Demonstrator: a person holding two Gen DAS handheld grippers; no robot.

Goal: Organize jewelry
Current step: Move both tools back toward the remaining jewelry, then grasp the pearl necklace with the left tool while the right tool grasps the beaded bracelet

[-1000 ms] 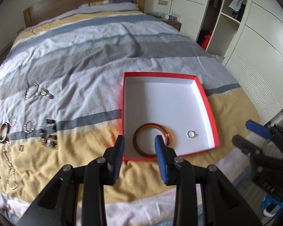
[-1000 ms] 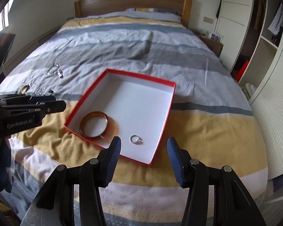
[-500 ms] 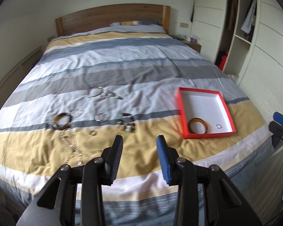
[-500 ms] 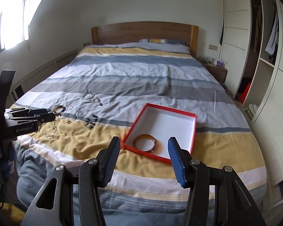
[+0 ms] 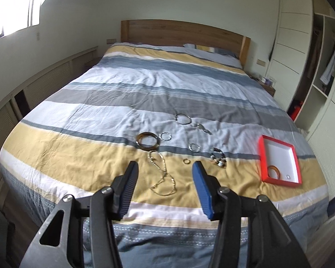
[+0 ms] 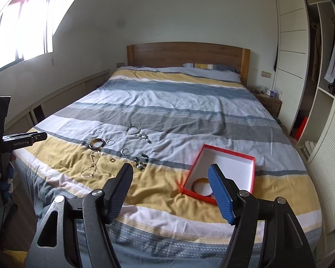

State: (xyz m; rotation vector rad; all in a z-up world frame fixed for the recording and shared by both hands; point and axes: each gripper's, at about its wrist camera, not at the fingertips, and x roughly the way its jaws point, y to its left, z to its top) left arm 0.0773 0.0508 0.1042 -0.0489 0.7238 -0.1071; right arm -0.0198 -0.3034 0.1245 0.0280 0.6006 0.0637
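Several loose pieces: jewelry lies scattered on the striped bed cover (image 5: 114,156), near the foot of the bed, to the left of the box.
Brown bangle (image 5: 147,140): flat on the cover at the left end of the scatter, just beside a small silver ring-shaped piece (image 5: 165,136).
Gold chain (image 5: 162,174): stretched in loops on the yellow stripe, below the brown bangle, nearest the foot edge.
Silver hoop (image 5: 183,119): farthest up the bed, with a small silver piece (image 5: 202,127) just to its right.
Small gold ring (image 5: 186,161): alone on the yellow stripe, between the chain and a dark beaded cluster (image 5: 218,157).
Second silver circle (image 5: 194,147): above the gold ring, on the grey stripe.
Red box (image 5: 263,156): open, white inside, on the right part of the bed, well apart from the scatter.
Box contents: an amber bangle (image 5: 274,171) in the near corner and a small silver ring (image 5: 288,176) beside it.
Left tool (image 5: 165,183): jaws have just been opening and stand wide apart with nothing between the pads; it hangs above the foot of the bed, the chain seen through the gap.
Right tool (image 6: 169,187): jaws have likewise just been opening, wide and empty; its blue finger (image 6: 221,196) overlaps the near edge of the box in the right wrist view.
Surroundings: wooden headboard (image 6: 187,54), window at left, white wardrobe (image 6: 292,44) at right.
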